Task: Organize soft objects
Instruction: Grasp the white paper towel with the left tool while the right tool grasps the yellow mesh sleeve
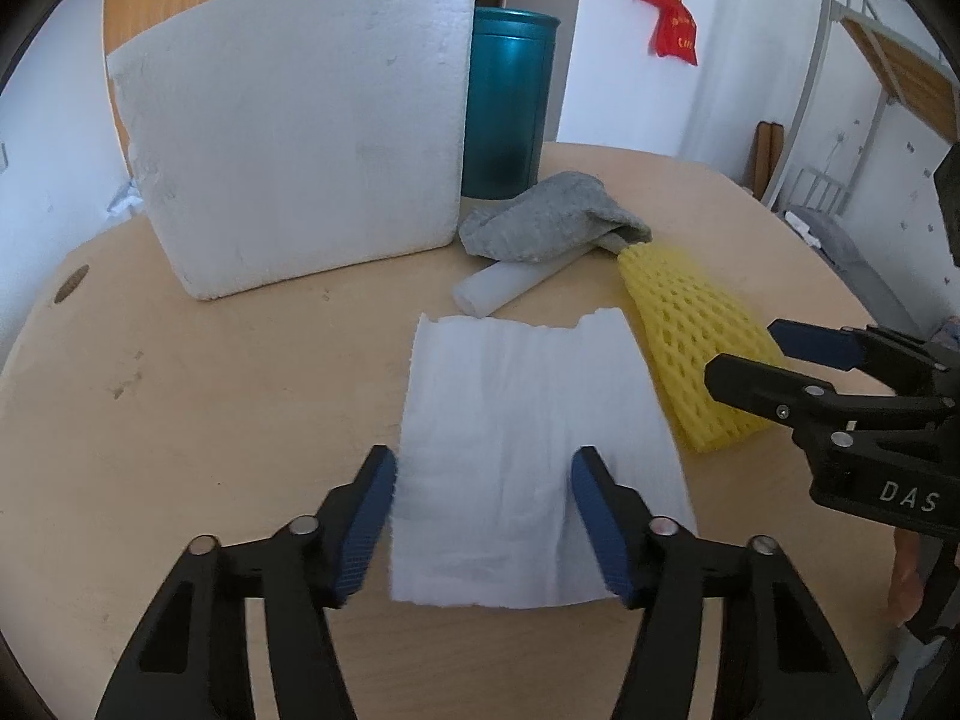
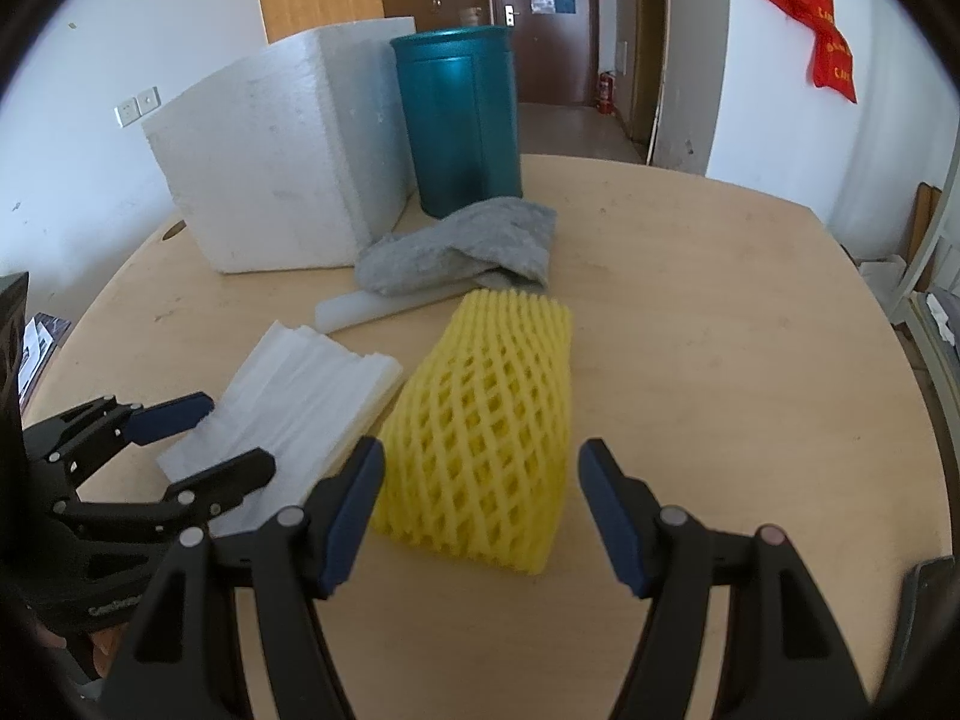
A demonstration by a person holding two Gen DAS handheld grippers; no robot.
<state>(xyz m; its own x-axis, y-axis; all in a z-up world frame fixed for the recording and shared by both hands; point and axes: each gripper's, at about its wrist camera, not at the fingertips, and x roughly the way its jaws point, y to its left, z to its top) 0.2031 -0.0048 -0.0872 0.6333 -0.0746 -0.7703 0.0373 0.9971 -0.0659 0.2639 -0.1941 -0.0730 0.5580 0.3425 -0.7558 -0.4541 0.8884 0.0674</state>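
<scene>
- Left hand-held gripper [image 1: 483,519]: jaws part-open, nothing clamped. Straddles the near end of the white foam sheet [image 1: 528,450]; left pad just off the sheet's left edge, right pad over the sheet itself. Contact w/ the sheet can't be told.
- Right hand-held gripper [image 2: 480,510]: jaws wide, empty, poised at the near end of the yellow foam net [image 2: 486,420], w/ the net's near end showing between the pads but not pinched.
- Step in hand, by judgement: left is about to pick the sheet. To do it well: sink lower so the pads bracket the sheet's edge, pinch a fold rather than pressing flat, close gently since thin foam likely buckles or slips.
- The right pad sits on the sheet, so closing may bunch it; a slight shift to centre the near edge btw the pads would likely help.
- Pose: both point steeply down toward the counter [image 2: 720,330], side by side, left beside right, apart from each other.
- Other soft things further out: grey cloth [image 1: 552,219] draped over a white foam tube [image 1: 510,288], its right tip touching the net's far end.
- Beyond: white foam box [image 1: 288,138], standing; likely the place for the soft items, though its opening isn't seen. Teal canister [image 1: 510,102] just beside it on the right.
- Nothing put away yet, as far as shown.
</scene>
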